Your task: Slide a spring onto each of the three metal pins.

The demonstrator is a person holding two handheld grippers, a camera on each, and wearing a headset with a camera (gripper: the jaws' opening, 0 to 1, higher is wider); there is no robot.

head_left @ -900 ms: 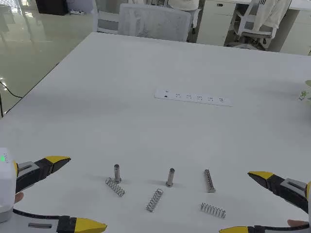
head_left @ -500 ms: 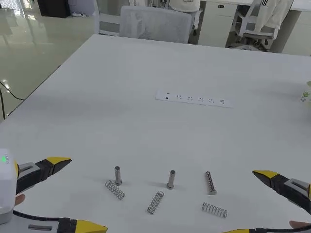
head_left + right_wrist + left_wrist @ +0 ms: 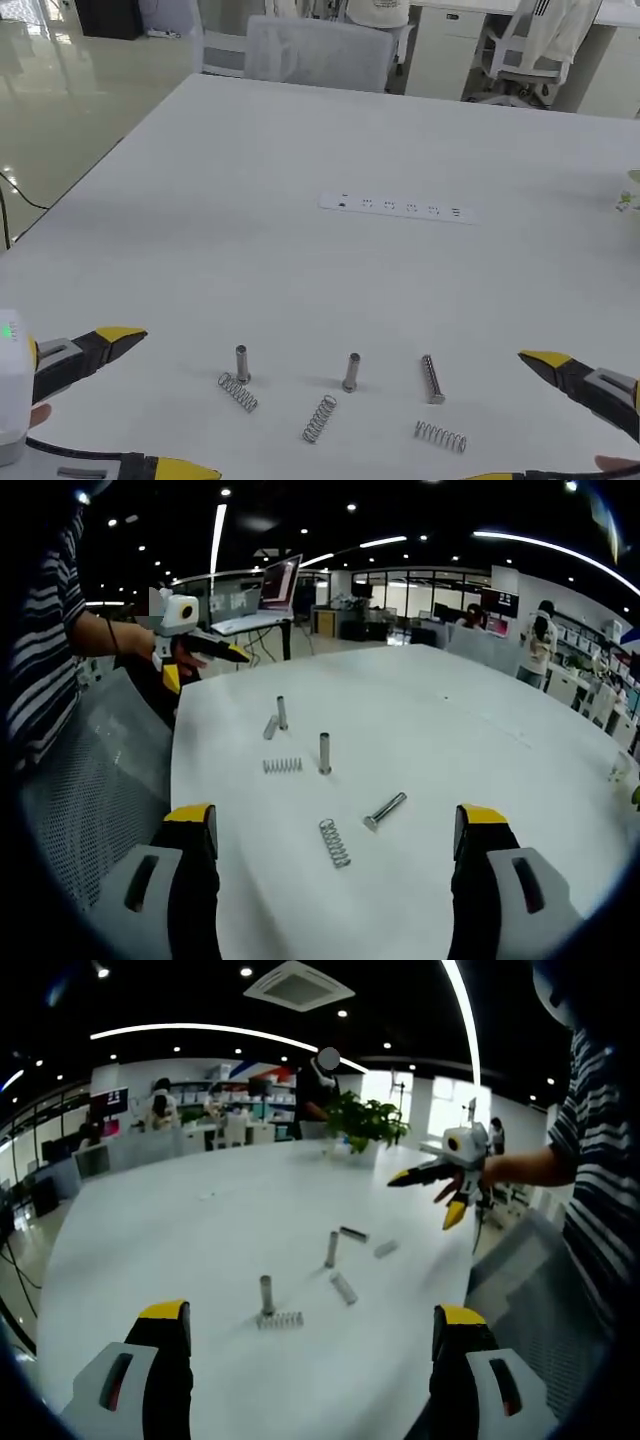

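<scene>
Left tool [image 3: 180, 402]: jaws wide apart and empty, at 7 o'clock in the head view, over the near part of the counter [image 3: 300, 150]. Right tool [image 3: 495, 417]: also gaping and empty, at 5 o'clock. The two are well apart, with the work between them.

Edges and room: the counter's left edge runs on a diagonal from 9 toward 11 o'clock, with glossy floor [image 3: 70, 90] beyond it. The far edge is at 12, and a mesh-backed chair [image 3: 318, 50] stands just behind it. Broad bare white surface from the parts up to a power strip [image 3: 398, 207] at mid-counter.

Parts, in a row at 6 o'clock:
- Left pin [image 3: 241, 363] is upright; left spring [image 3: 237, 390] lies at its foot, contact I cannot tell.
- Middle pin [image 3: 351, 370] is upright; middle spring [image 3: 319, 417] is at its 7 o'clock, apart.
- Right pin [image 3: 431, 379] lies on its side; right spring [image 3: 440, 436] is at its 6 o'clock, apart.

All three springs lie loose on the counter.

Room: open office, ceiling strip lights, a potted plant [image 3: 365, 1120] on the counter.
</scene>
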